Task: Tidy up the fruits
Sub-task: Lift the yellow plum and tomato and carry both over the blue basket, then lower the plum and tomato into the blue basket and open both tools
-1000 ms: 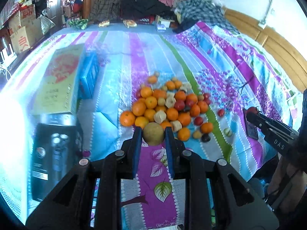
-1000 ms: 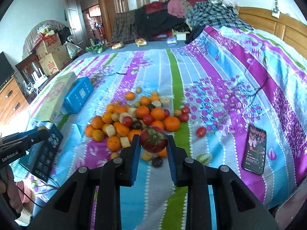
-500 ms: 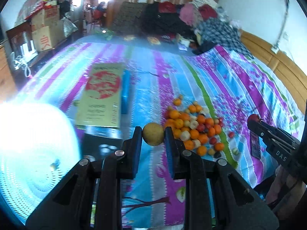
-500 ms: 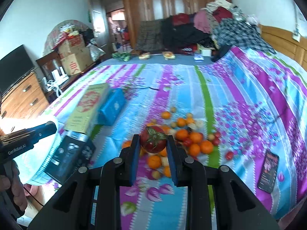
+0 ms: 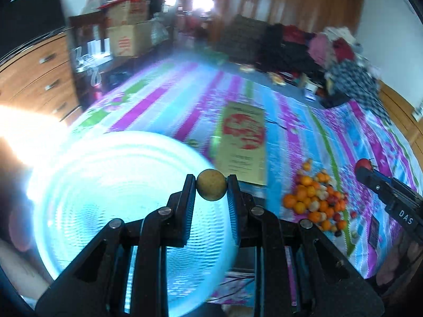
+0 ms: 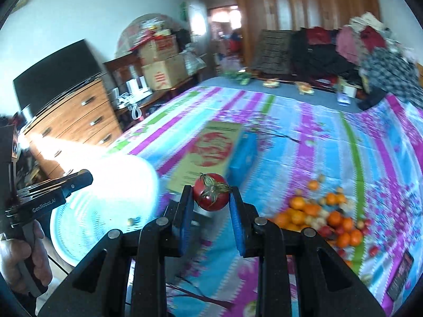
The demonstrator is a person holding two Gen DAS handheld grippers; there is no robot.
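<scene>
My left gripper (image 5: 211,188) is shut on a round yellow-brown fruit (image 5: 211,188) and holds it over the right rim of a pale blue ribbed basin (image 5: 105,198). My right gripper (image 6: 211,195) is shut on a red tomato (image 6: 211,195) with a green calyx, held above the bed to the right of the basin (image 6: 105,203). A small fruit (image 6: 130,221) lies inside the basin. The fruit pile (image 5: 314,200) of oranges, red and pale fruits lies on the striped bedspread at the right, and shows in the right wrist view (image 6: 322,216) too.
A flat cardboard box (image 5: 243,140) and a blue box (image 6: 244,153) lie on the bed behind the basin. A phone (image 6: 400,274) lies at the bed's right front edge. A wooden dresser (image 6: 71,116) stands left; clothes (image 6: 343,50) are piled at the far end.
Both grippers have swung left, away from the fruit pile, still holding their fruits. The basin has come into full view under the left gripper.
</scene>
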